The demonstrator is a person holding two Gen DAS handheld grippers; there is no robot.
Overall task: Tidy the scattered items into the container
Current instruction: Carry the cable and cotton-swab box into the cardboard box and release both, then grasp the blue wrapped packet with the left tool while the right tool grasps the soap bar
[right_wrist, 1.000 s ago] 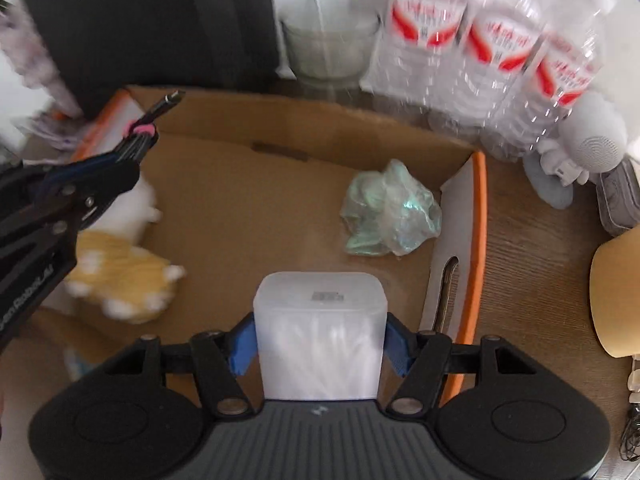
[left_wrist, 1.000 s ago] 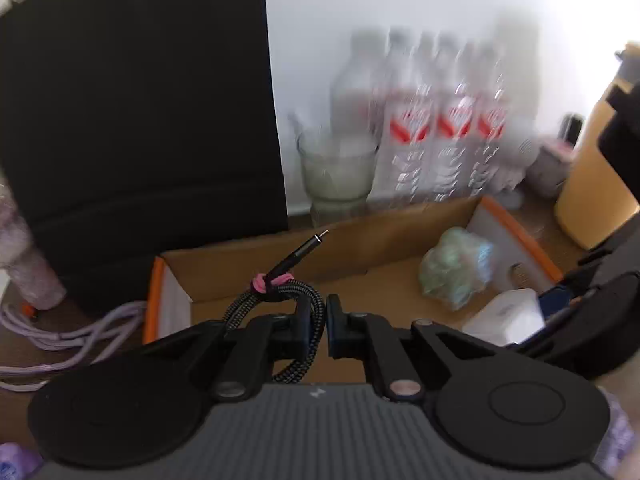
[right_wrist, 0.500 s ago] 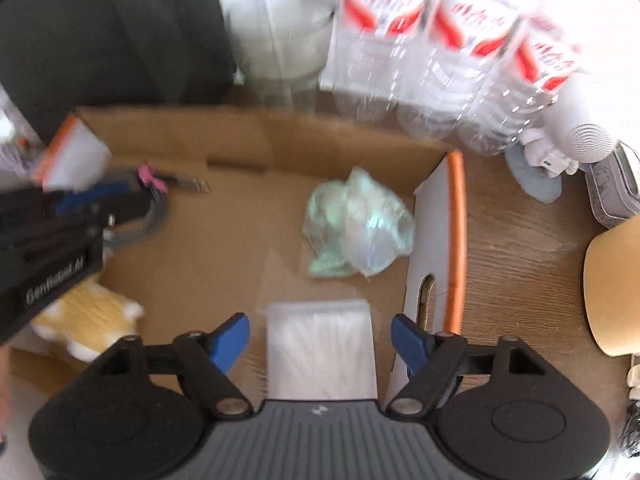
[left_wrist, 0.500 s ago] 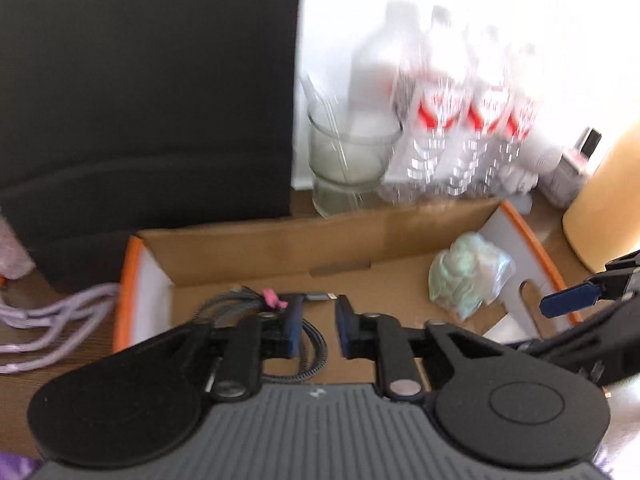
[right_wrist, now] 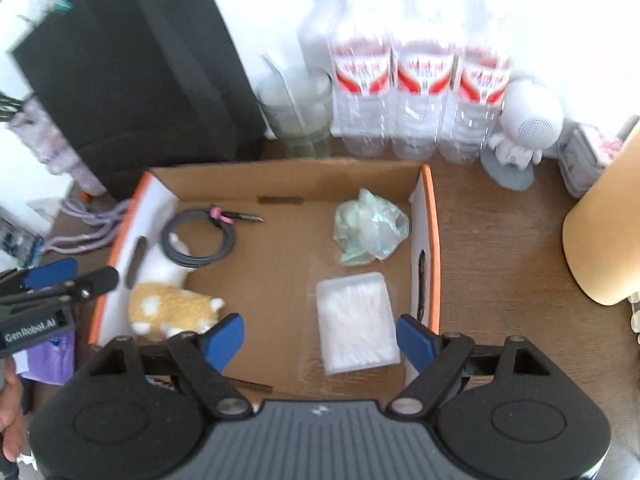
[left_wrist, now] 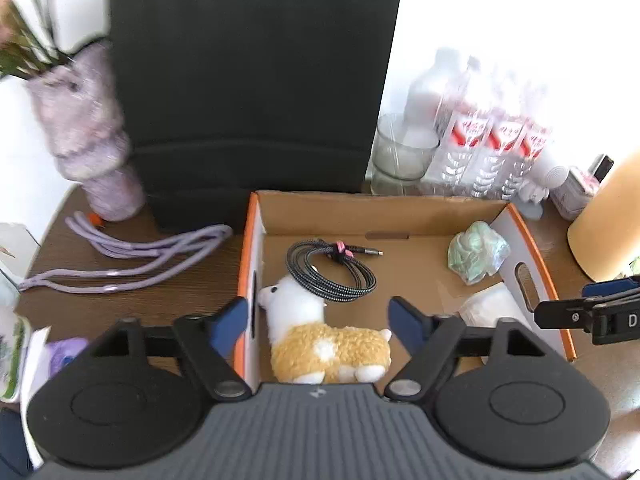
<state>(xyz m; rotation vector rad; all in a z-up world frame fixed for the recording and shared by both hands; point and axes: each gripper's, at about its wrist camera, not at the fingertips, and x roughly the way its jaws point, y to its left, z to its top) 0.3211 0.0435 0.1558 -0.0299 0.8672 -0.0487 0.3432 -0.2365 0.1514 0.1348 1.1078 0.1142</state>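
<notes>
An orange-rimmed cardboard box [left_wrist: 472, 210] [right_wrist: 288, 178] holds a coiled black cable [left_wrist: 332, 270] [right_wrist: 198, 240], a plush alpaca [left_wrist: 328, 344] [right_wrist: 172, 304], a crumpled green bag [left_wrist: 476, 252] [right_wrist: 370, 232] and a clear box of cotton swabs [right_wrist: 356, 322] [left_wrist: 486, 306]. My left gripper [left_wrist: 318, 320] hangs above the box's left side, jaws opening, nothing between its pads. My right gripper [right_wrist: 320, 338] hovers over the swab box, jaws opening, pads clear of it. Each gripper shows at the other view's edge.
A purple cord [left_wrist: 132, 256] and a purple packet [left_wrist: 64, 354] lie on the wooden table left of the box. Behind stand a black case [left_wrist: 248, 92], a glass [right_wrist: 300, 112], water bottles [right_wrist: 420, 100], a white figurine [right_wrist: 524, 132] and a tan cylinder [right_wrist: 600, 232].
The left gripper let go of the cable, which now lies in the box, and rose. The right gripper released the swab box onto the box floor and lifted away.
</notes>
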